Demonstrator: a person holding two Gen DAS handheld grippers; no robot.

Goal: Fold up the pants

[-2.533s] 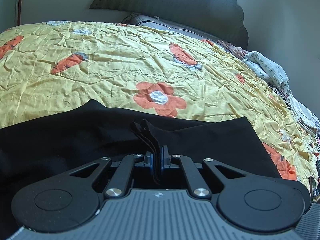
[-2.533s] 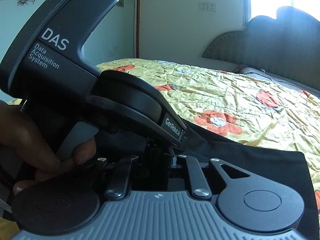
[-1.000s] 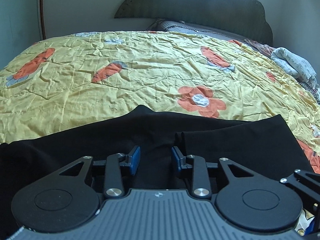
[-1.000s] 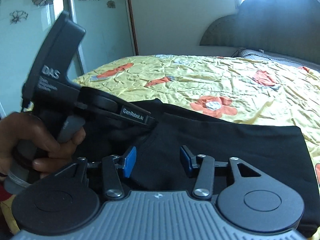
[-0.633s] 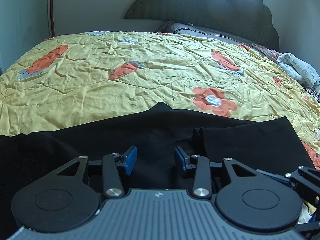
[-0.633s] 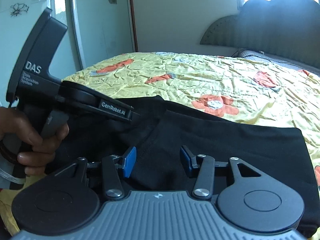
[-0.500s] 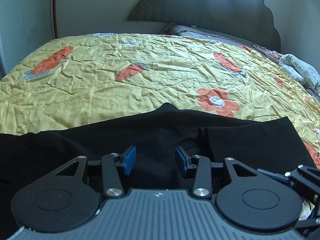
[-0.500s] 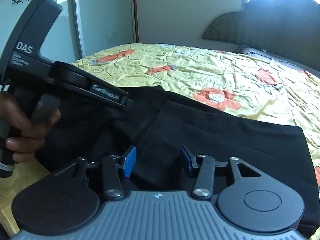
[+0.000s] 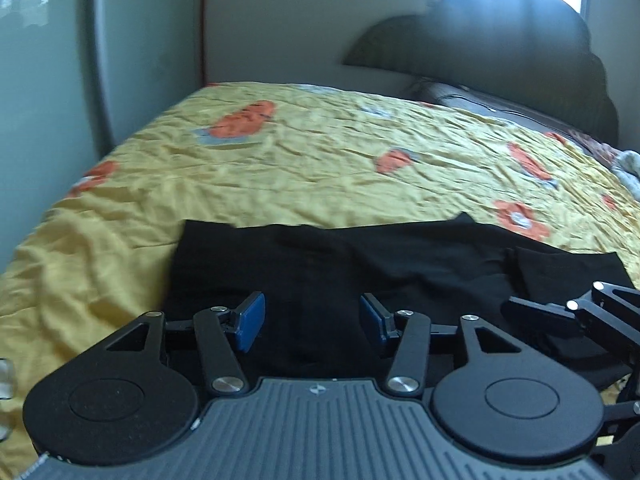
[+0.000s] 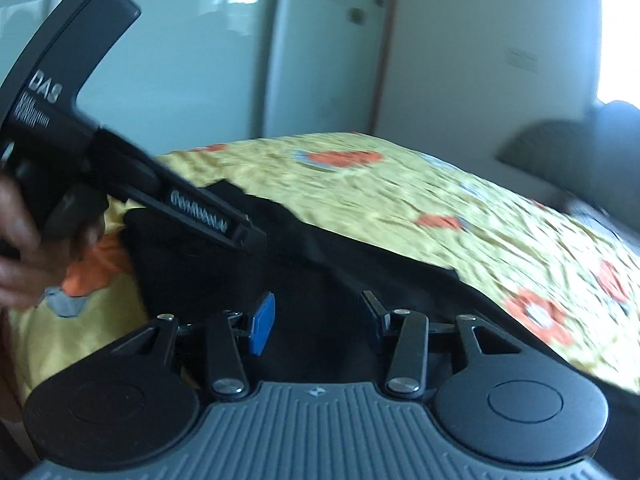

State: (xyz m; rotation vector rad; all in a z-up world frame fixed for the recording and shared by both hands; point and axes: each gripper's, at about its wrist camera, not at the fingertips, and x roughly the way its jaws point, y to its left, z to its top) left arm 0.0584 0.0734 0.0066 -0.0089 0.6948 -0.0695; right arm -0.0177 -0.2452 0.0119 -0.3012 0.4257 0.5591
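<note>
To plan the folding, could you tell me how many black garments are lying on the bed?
1: the black pants lie across the near edge of the yellow bedspread. Others could be out of frame.

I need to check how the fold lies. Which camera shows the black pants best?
The left wrist view: the black pants lie fairly sharp across the yellow floral bedspread, with their left end and a folded layer at right visible. The right wrist view is motion-blurred, and the left gripper and the hand holding it cover part of the pants.
</note>
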